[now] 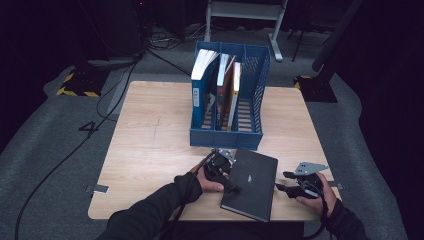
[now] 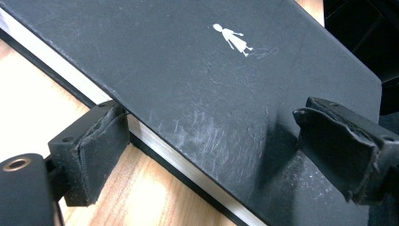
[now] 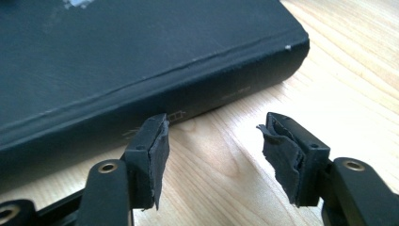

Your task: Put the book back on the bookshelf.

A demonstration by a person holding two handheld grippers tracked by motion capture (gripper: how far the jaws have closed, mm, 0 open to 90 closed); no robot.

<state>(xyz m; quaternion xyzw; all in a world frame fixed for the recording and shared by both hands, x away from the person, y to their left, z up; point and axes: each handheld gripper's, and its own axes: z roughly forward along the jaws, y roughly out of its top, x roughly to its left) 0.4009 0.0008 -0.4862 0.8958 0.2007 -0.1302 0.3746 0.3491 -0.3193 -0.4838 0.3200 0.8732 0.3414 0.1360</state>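
Book [image 1: 251, 182] and grippers at the near edge of the table [image 1: 150, 145]. Black hardcover lying flat, front cover up, its long axis running away from the person toward the blue file rack [image 1: 252, 100], which stands just beyond the book's far end and holds several upright books [image 1: 220, 87].

Left gripper [image 1: 231, 186]: at the book's left long edge, the page side. In the left gripper view the jaws stand apart, one pad [image 2: 101, 150] beside the pale page block down at table level, the other [image 2: 341, 146] over the cover; neither pad presses on the book [image 2: 197, 89], so nothing is gripped.

Right gripper [image 1: 281, 186]: just off the book's right long edge, the spine side. In the right gripper view its jaws are also parted, with bare table between the fingertips [image 3: 155, 155], and the spine [image 3: 179, 101] lies just ahead of them, untouched.

Key relation: the book lies between the two grippers, each facing one long edge. The left gripper is the nearer, already straddling its edge; a lift would probably begin there, with the jaws closing across the book's thickness.
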